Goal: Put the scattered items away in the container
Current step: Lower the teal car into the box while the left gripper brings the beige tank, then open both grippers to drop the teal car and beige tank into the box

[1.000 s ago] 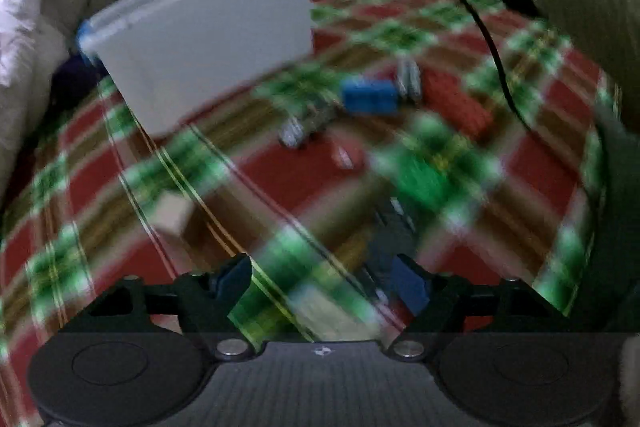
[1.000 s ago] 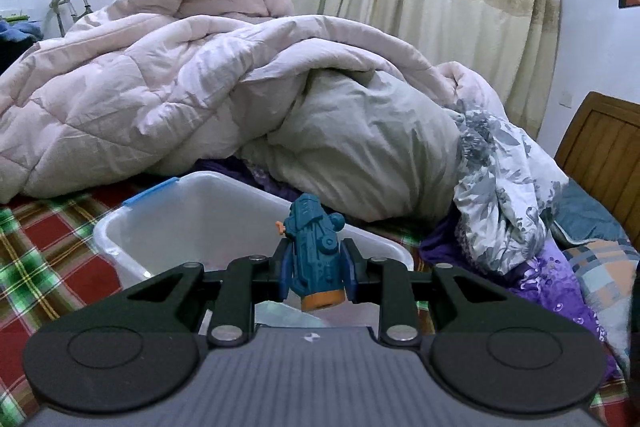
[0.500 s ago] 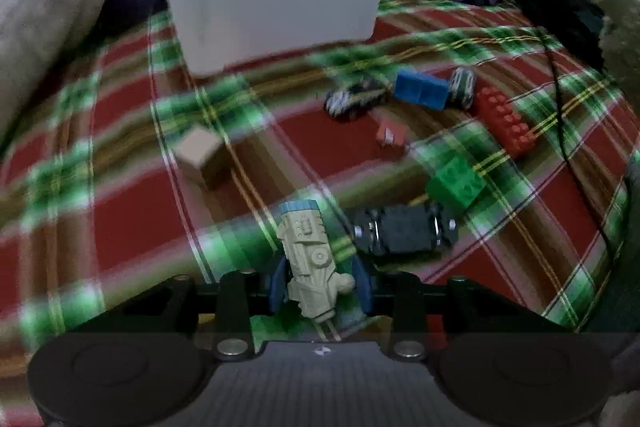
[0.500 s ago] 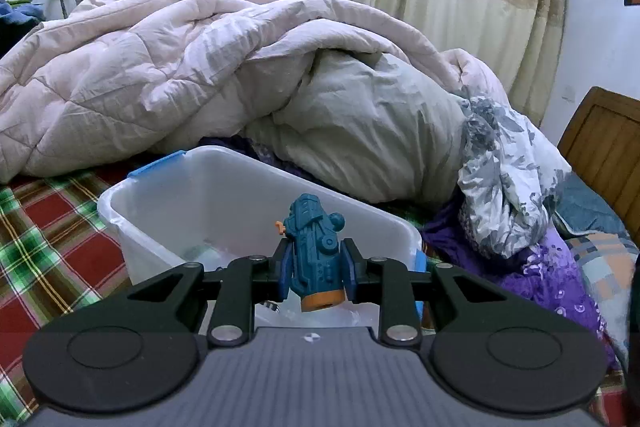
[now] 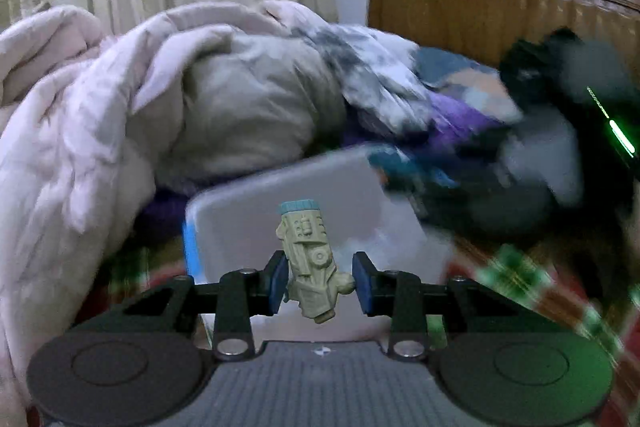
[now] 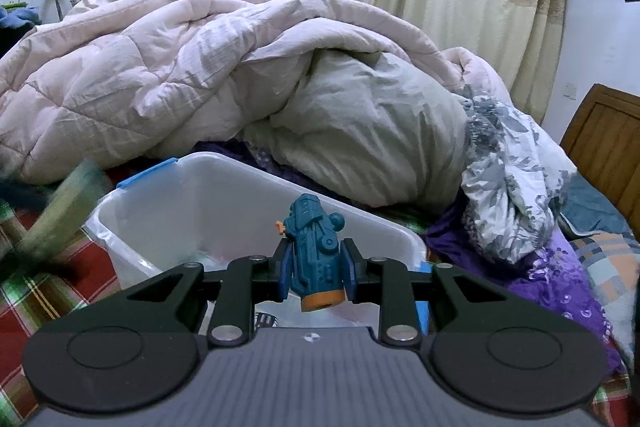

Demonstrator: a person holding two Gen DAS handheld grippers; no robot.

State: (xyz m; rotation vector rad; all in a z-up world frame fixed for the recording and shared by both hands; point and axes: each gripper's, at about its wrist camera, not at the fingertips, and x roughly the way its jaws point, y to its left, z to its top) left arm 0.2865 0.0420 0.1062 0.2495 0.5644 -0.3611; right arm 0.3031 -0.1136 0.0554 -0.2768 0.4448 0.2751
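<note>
My left gripper [image 5: 320,283] is shut on a beige toy vehicle with a teal cap [image 5: 306,251], held upright in front of the white plastic bin [image 5: 248,211]. The bin has blue clips and sits on the plaid bed cover. My right gripper [image 6: 316,275] is shut on a dark blue toy vehicle with an orange end [image 6: 316,251], just above the bin's near rim [image 6: 160,227]. In the right wrist view the beige toy shows as a blur [image 6: 60,211] to the left of the bin. In the left wrist view the blue toy is a blur [image 5: 404,167] at the bin's far right corner.
A heap of pink quilt [image 6: 160,67] and grey patterned bedding [image 6: 508,187] rises right behind the bin. A wooden headboard [image 5: 500,11] stands at the right. The red-green plaid cover [image 6: 24,307] lies around the bin. A small striped item [image 6: 264,319] lies inside it.
My left gripper shut on the beige toy lying on the plaid cover, then rose and swung up toward the bin. The right gripper stayed over the bin with the blue toy.
</note>
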